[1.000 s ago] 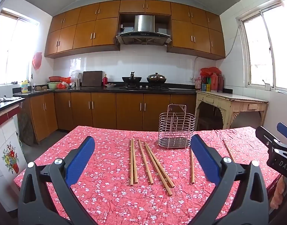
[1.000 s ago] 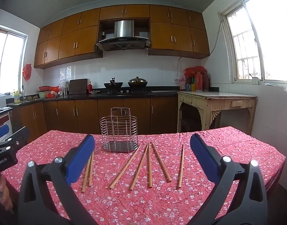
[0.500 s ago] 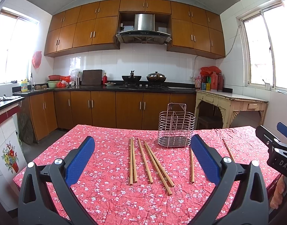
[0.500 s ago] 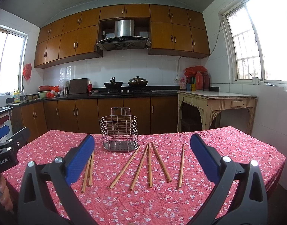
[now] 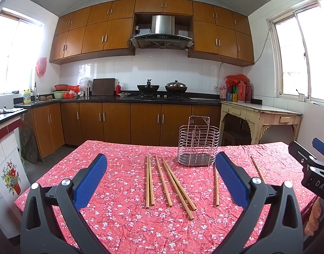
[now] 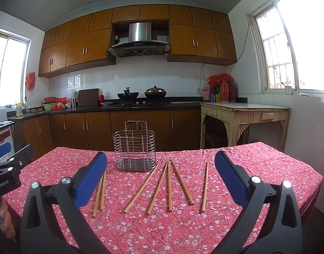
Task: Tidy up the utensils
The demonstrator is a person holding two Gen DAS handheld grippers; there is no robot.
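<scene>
Several wooden chopsticks (image 5: pixel 164 181) lie loose on the red floral tablecloth (image 5: pixel 123 211), fanned out in front of an empty wire utensil holder (image 5: pixel 198 141). The chopsticks (image 6: pixel 168 186) and the holder (image 6: pixel 134 146) also show in the right wrist view. My left gripper (image 5: pixel 160 176) is open and empty, held above the near part of the table. My right gripper (image 6: pixel 160 176) is open and empty too, to the right of the left one. Each gripper shows at the edge of the other's view.
The table's near and side edges drop to the floor. Behind it run brown kitchen cabinets (image 5: pixel 119 122) with a stove and pots (image 5: pixel 162 89). A cream side table (image 5: pixel 261 116) stands at the right wall under a window.
</scene>
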